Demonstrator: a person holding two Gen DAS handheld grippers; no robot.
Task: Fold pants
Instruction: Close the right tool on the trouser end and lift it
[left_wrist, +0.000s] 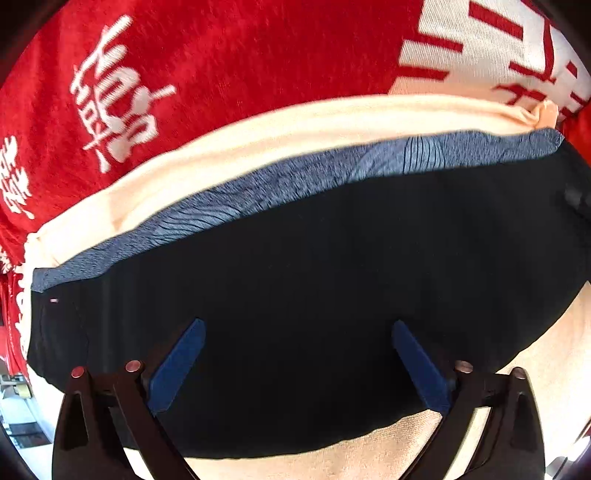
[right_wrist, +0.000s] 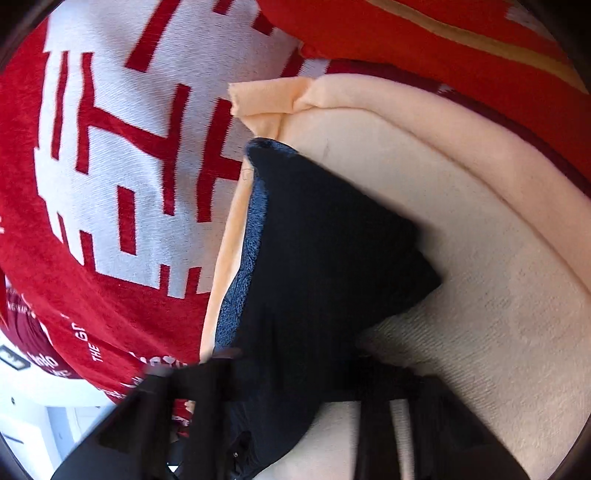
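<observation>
Nearest to us, in the left wrist view, we see the left tongs (left_wrist: 297, 328) pointing steeply down over the pants (left_wrist: 314, 295). Their two blue fingers (left_wrist: 177, 369) stand well apart, with only the flat dark cloth under the gap, so these tongs are released and grasp nothing.

We see the pants as a black folded bundle with a strip of blue patterned lining (left_wrist: 258, 192) showing along the far edge. They lie on a cream towel (left_wrist: 258, 136), and the towel lies on a red blanket (left_wrist: 240, 55) with white characters.

In the right wrist view the picture is blurred near the bottom. The right tongs (right_wrist: 291, 373) are dark and smeared there, and the black cloth of the pants (right_wrist: 325, 236) runs down between the two arms, so the fingertips are hidden. The arms stand close to each other around the cloth. We read these tongs as clenched on the near end of the pants.

From this side the pants reach away toward a folded corner of the towel (right_wrist: 480, 258). The blanket (right_wrist: 110, 147) is at the left, and a red cushion (right_wrist: 424, 33) with a gold stripe lies behind the towel.
</observation>
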